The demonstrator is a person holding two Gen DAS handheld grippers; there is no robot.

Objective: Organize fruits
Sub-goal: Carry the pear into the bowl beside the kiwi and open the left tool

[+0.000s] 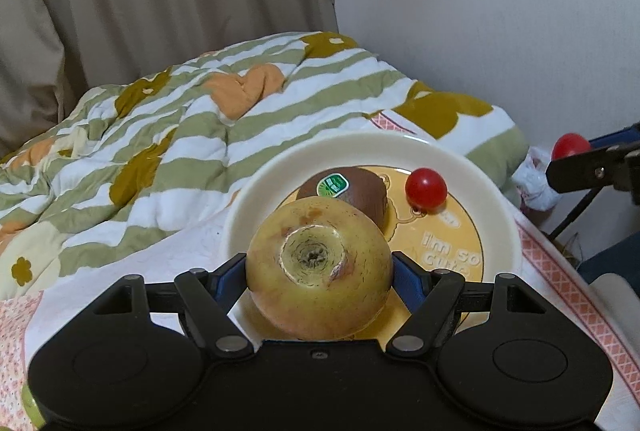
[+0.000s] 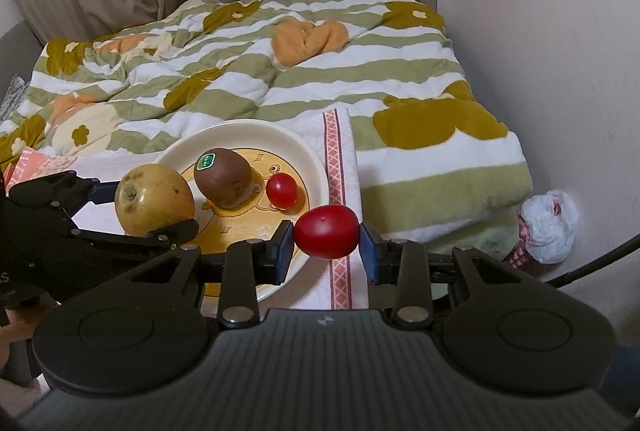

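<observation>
Two grippers loaded; apple [image 1: 319,267] over plate [image 1: 496,183] rim, tomato [image 2: 327,231] beside.

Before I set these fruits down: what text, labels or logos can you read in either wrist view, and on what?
"I'm so cute": raised letters on the plate, partly hidden behind the apple.
Green sticker on the kiwi: print too small to read.
White mark on the left gripper body: cut off, unreadable.

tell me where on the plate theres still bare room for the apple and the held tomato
Free: the near half of the plate, in front of the kiwi and the small tomato, where the printed lettering shows. Crowded: the far middle, where those two sit. The apple already hangs over the near left; the held tomato is off the near right rim.
</observation>
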